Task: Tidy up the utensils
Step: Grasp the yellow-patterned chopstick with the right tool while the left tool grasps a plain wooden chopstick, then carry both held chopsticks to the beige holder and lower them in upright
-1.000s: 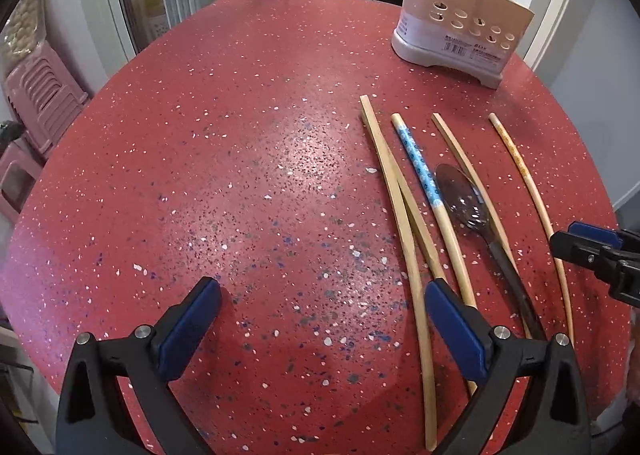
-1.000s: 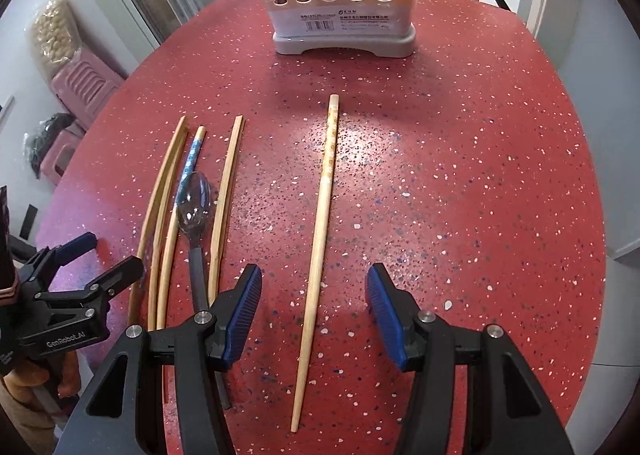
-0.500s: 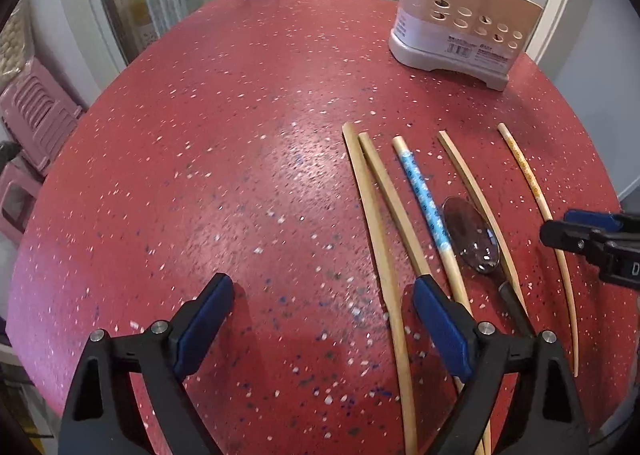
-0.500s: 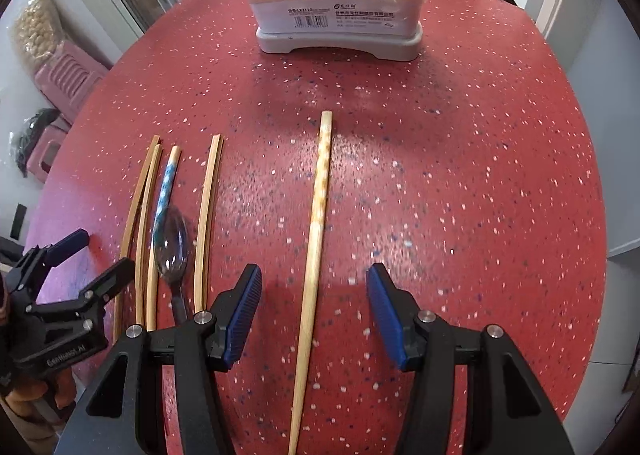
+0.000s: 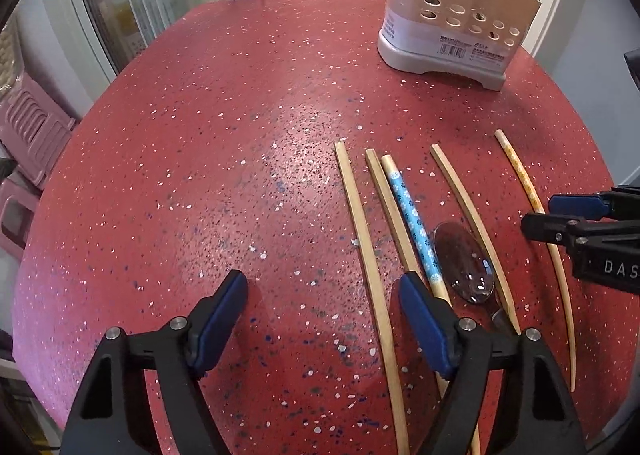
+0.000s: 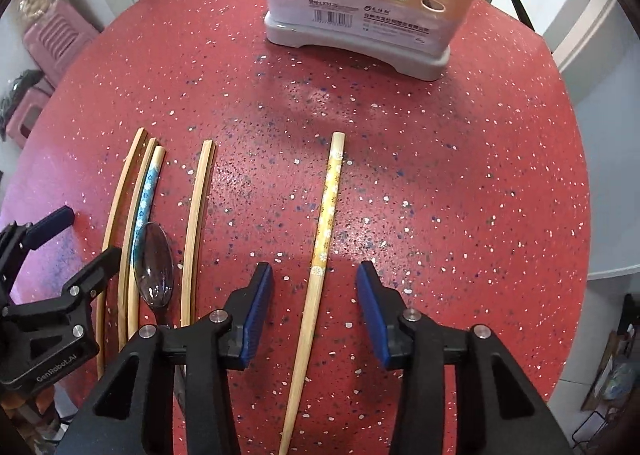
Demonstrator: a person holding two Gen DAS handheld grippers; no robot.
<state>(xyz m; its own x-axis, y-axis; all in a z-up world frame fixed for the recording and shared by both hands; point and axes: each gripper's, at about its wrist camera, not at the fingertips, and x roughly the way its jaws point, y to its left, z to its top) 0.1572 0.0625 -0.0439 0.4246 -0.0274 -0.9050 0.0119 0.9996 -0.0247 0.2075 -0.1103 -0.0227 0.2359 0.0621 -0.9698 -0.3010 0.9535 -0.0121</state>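
The yellow patterned chopstick (image 6: pixel 325 223) is a long thin stick, with small white flowers on its upper half and plain pale wood toward its narrow end. It lies flat on the red speckled table (image 6: pixel 460 183), and its lower part runs between the two blue pads of the right gripper (image 6: pixel 315 307), nearer to the left pad than to the right one. The jaws of this gripper are closing around it, but the pads do not touch it; there is a clear gap at both sides. The gripper points steeply down at the table.

To the left of these jaws lie three plain bamboo chopsticks, a blue flowered chopstick (image 6: pixel 146 195) and a metal spoon (image 6: pixel 154 259), all side by side. In front of the jaws, well apart, the white utensil holder (image 6: pixel 360 15) with round holes stands upright.

The left gripper (image 5: pixel 322 315) also points down at the table. Its jaws stand wide apart and hold nothing. One plain bamboo chopstick (image 5: pixel 364 251) passes between them, close to the right pad. The blue flowered chopstick and the spoon lie just beyond that right pad.
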